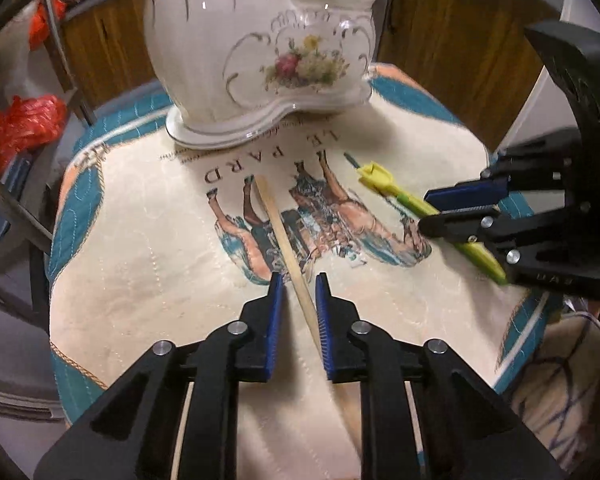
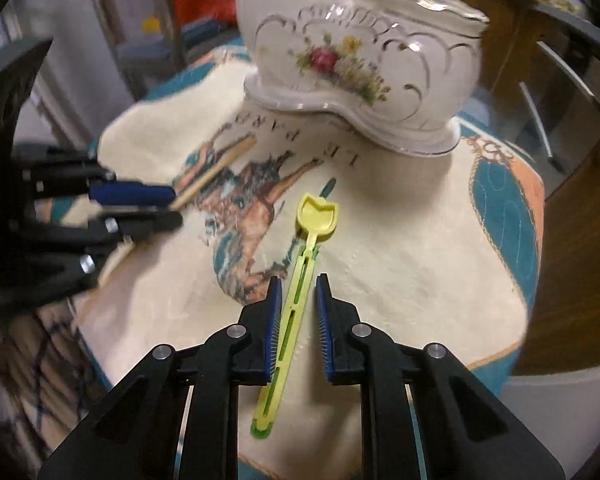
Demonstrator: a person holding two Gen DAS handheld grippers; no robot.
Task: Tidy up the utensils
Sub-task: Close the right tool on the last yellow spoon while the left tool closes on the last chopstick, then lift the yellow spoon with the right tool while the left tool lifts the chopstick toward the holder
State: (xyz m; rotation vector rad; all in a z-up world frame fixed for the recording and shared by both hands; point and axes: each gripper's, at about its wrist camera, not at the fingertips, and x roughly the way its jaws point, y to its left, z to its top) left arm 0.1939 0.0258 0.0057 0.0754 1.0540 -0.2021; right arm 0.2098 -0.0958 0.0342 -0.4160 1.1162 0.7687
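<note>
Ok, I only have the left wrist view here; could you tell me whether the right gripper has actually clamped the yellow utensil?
Observer: Not yet. In the right wrist view the right gripper straddles the handle of the yellow utensil, with a clear gap at its right pad.
Operator: Thank you. Does much of the handle lie behind the jaws?
Observer: Yes, a good stretch; its near end rests on the cloth beneath the gripper's body.
Operator: And which way does the head face?
Observer: The scoop's hollow faces up, and it points toward the ceramic holder.
</note>
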